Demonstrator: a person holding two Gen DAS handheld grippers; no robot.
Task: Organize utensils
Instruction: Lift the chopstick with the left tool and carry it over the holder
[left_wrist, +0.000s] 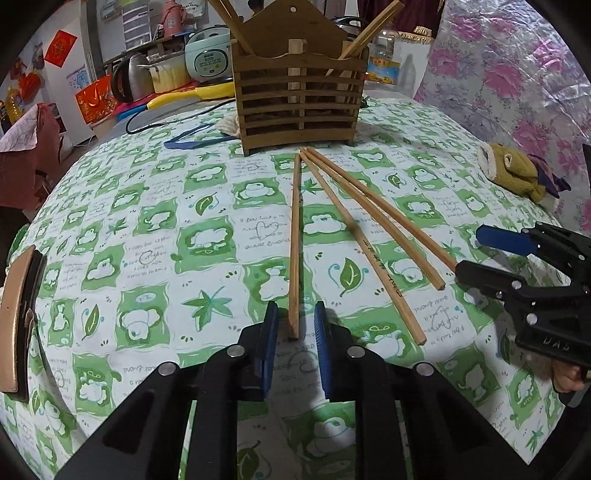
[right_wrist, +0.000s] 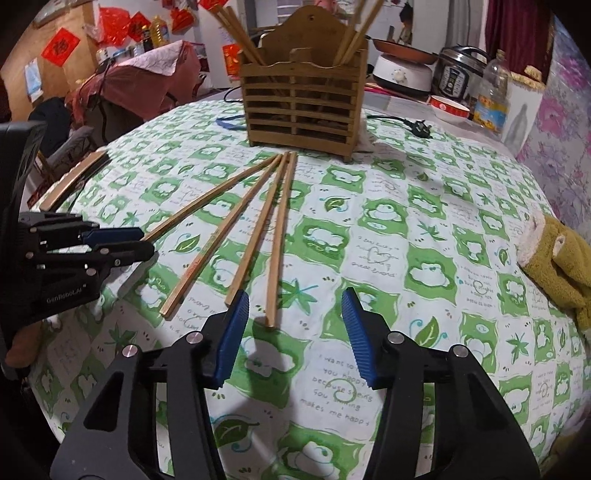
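Chopsticks (right_wrist: 275, 240) — 4, fanned on the tablecloth (right_wrist: 424, 221) before the holder (right_wrist: 303, 107) — look light, stiff, slippery; pinch near ends. Left gripper (left_wrist: 295, 328) narrowly straddles 1; right gripper (right_wrist: 295, 325) wide, empty.

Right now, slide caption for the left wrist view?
Open left gripper straddles the near end of a chopstick lying before the wooden utensil holder.

Black grippers, ribbed blue fingers (right_wrist: 358, 328) (silver screws).
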